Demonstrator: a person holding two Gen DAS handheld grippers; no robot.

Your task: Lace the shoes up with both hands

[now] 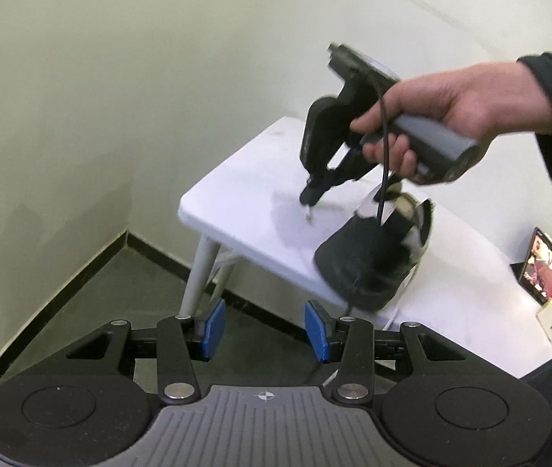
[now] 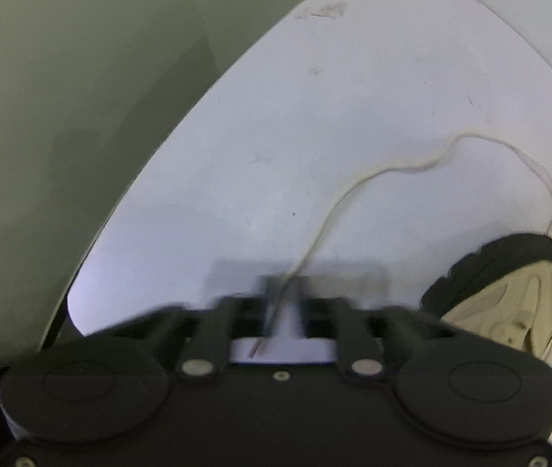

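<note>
A: What's nearest?

B: The left tool point(image 1: 264, 325), its blue pads apart with nothing between them, held off the tabletop's point(image 1: 260, 210) edge above the floor point(image 1: 93, 284).

A: And the shoe?

B: The black shoe point(image 1: 373, 257) sits on the tabletop beyond it, with a phone point(image 1: 544, 264) propped further along.

A: The other tool?

B: A hand point(image 1: 443, 116) points the right tool point(image 1: 309, 196) down beside the shoe, jaws together on the white lace's point(image 2: 353, 186) end; the lace curves across the tabletop to the shoe.
</note>
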